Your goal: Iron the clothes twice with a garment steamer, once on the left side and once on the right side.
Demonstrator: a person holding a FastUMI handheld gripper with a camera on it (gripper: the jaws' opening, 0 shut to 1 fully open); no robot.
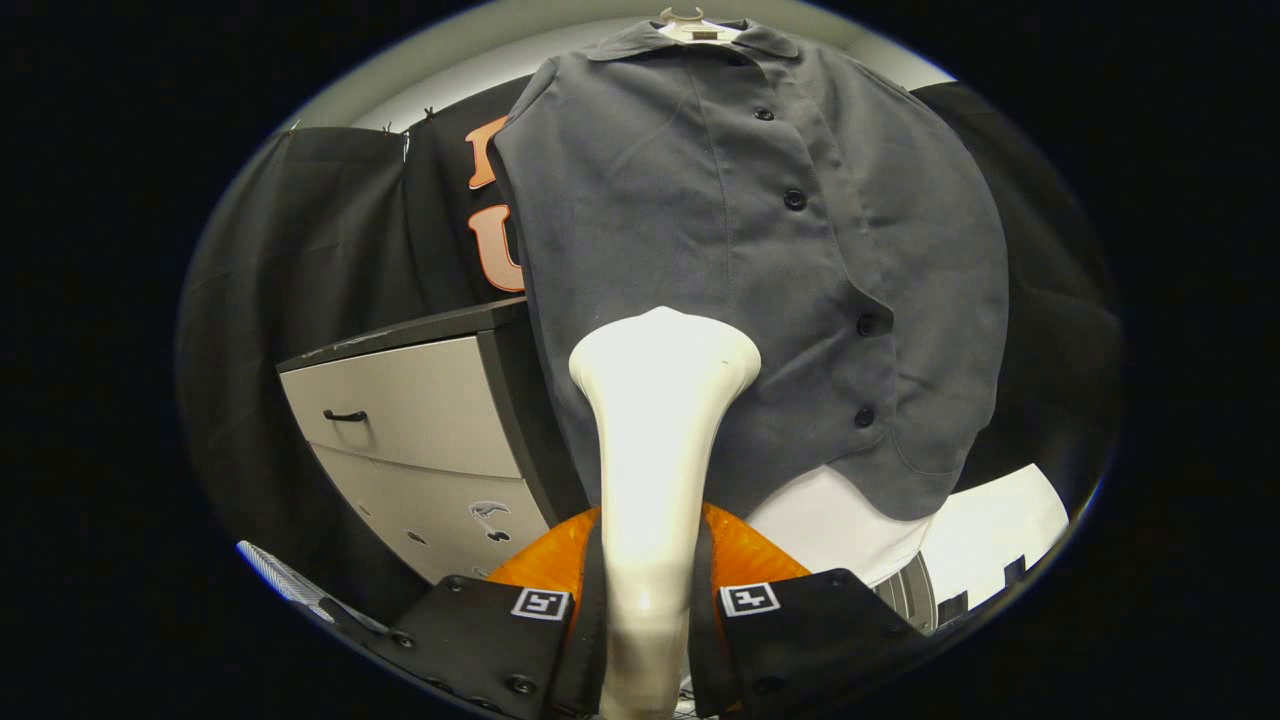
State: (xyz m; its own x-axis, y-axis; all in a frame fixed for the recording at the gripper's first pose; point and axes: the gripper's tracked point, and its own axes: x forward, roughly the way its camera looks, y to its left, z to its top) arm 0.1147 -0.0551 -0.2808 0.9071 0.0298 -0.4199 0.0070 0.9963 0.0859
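Observation:
A dark grey buttoned shirt [760, 270] hangs on a hanger [690, 22] in front of me, its placket running down to the right of centre. My gripper [648, 600] is shut on the white garment steamer [655, 440], whose neck rises between the fingers. The steamer's wide head [665, 355] sits against or very close to the shirt's lower left panel. An orange part of the steamer [745, 555] shows behind the fingers.
A grey drawer cabinet [420, 440] with a black handle stands to the left of the shirt. A white surface [900, 530] lies below the shirt's hem on the right. Black cloth walls the booth all round.

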